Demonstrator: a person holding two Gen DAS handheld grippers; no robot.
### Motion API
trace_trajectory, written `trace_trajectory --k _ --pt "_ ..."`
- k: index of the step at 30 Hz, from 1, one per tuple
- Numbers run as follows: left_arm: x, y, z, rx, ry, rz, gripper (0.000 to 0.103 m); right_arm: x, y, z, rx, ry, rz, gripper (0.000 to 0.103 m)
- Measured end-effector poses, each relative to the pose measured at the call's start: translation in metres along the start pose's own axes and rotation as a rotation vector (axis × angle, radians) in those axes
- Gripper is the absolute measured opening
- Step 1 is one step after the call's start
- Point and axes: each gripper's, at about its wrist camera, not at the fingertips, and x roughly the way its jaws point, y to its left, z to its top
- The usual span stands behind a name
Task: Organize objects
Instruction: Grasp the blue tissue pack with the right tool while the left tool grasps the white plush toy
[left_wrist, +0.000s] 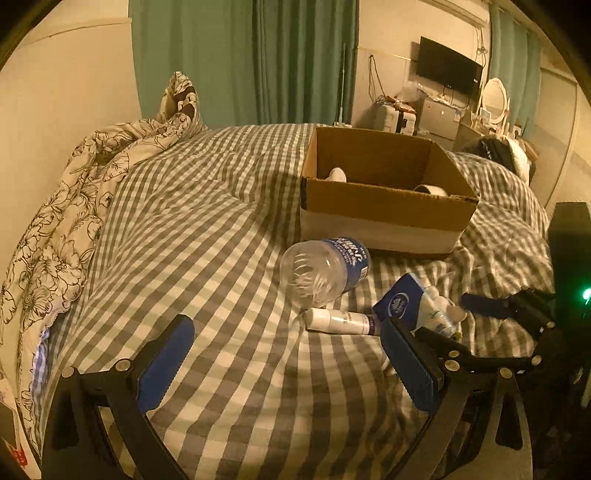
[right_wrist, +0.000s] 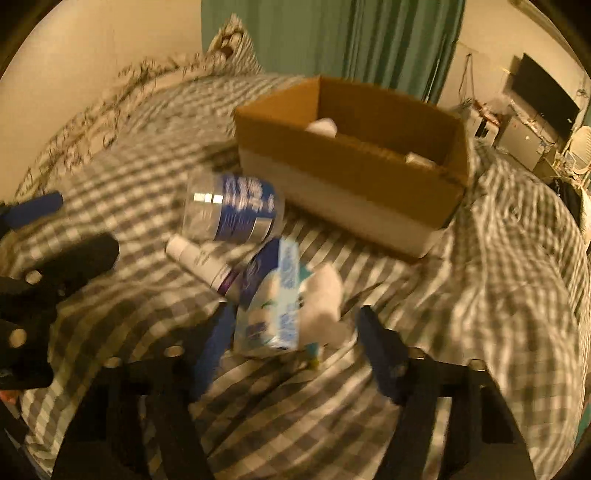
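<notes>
An open cardboard box (left_wrist: 384, 210) sits on the checked bed and holds two white items (left_wrist: 338, 174); it also shows in the right wrist view (right_wrist: 351, 173). In front of it lie a clear water bottle with a blue label (left_wrist: 325, 269) (right_wrist: 232, 212), a white tube (left_wrist: 340, 320) (right_wrist: 201, 264), and a blue-and-white tissue pack (left_wrist: 402, 302) (right_wrist: 273, 299). My left gripper (left_wrist: 286, 345) is open and empty, just short of the tube. My right gripper (right_wrist: 295, 332) is open, its fingers on either side of the tissue pack; that view is blurred.
A flowered quilt (left_wrist: 74, 206) is bunched along the wall at the left. Green curtains (left_wrist: 243, 59) hang behind the bed. A TV (left_wrist: 448, 70), a small fridge and a mirror stand at the far right. A dark bundle (left_wrist: 495, 151) lies on the bed's far right.
</notes>
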Motion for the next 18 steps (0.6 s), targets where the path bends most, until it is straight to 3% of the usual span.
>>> trace_trajectory --k 4,8,12,18 --pt "0.006 -0.003 -0.003 0.019 0.013 0.012 0.103 0.006 0.012 -0.004 -0.049 0.006 -0.019 0.028" --pt "0.009 -0.007 -0.004 0.032 0.023 0.014 0.103 -0.007 0.005 -0.004 -0.020 -0.026 0.004 0.022" --pt "0.012 -0.014 -0.003 0.049 0.030 0.014 0.103 -0.040 -0.012 -0.001 0.023 -0.114 0.005 0.022" --pt "0.019 -0.043 0.005 0.073 0.036 -0.021 0.103 -0.076 -0.052 0.009 0.085 -0.190 -0.074 0.022"
